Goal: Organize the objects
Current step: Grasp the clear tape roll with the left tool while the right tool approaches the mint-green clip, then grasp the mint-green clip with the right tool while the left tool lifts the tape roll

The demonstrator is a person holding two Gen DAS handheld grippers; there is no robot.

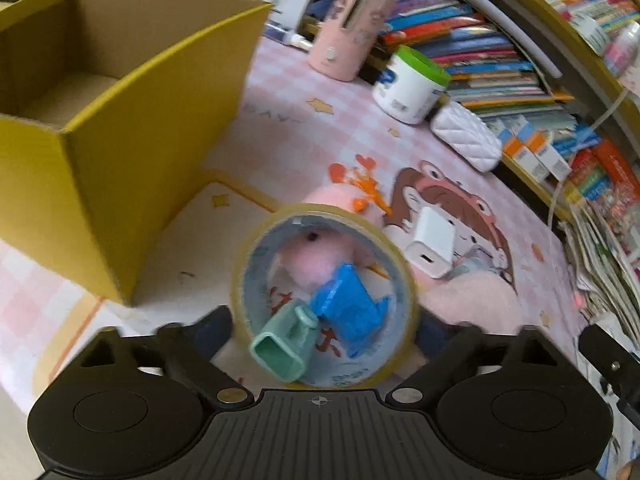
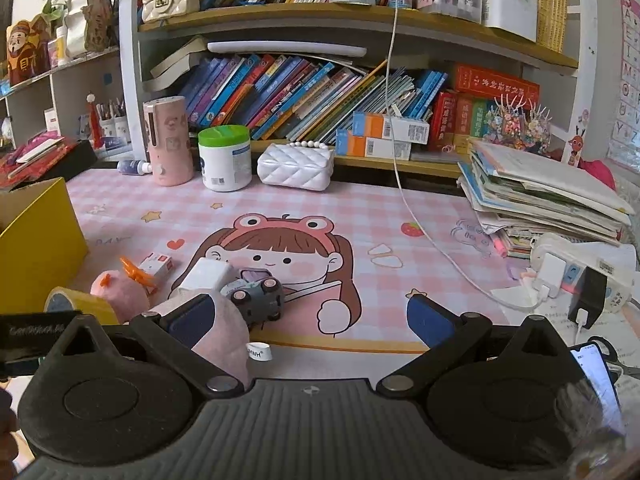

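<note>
A roll of yellowish tape point(image 1: 400, 264) stands tilted toward my left wrist camera, and my left gripper point(image 1: 324, 332) is shut on it, one finger against each side. Through its hole I see a small green bottle point(image 1: 284, 344), a blue toy point(image 1: 348, 308) and a pink plush point(image 1: 316, 252). A white charger point(image 1: 432, 244) lies just right of the roll. The open yellow cardboard box point(image 1: 120, 92) stands to the left. My right gripper point(image 2: 310, 320) is open, its left finger over the pink plush point(image 2: 224, 332). A grey toy car point(image 2: 256, 296) and the tape roll point(image 2: 76, 304) lie beyond it.
Along the back of the pink mat stand a pink canister point(image 2: 166, 140), a green-lidded white tub point(image 2: 225, 158) and a white quilted purse point(image 2: 296, 166). A pile of books point(image 2: 540, 200), a white cable point(image 2: 432, 248) and a phone point(image 2: 596, 372) are at the right.
</note>
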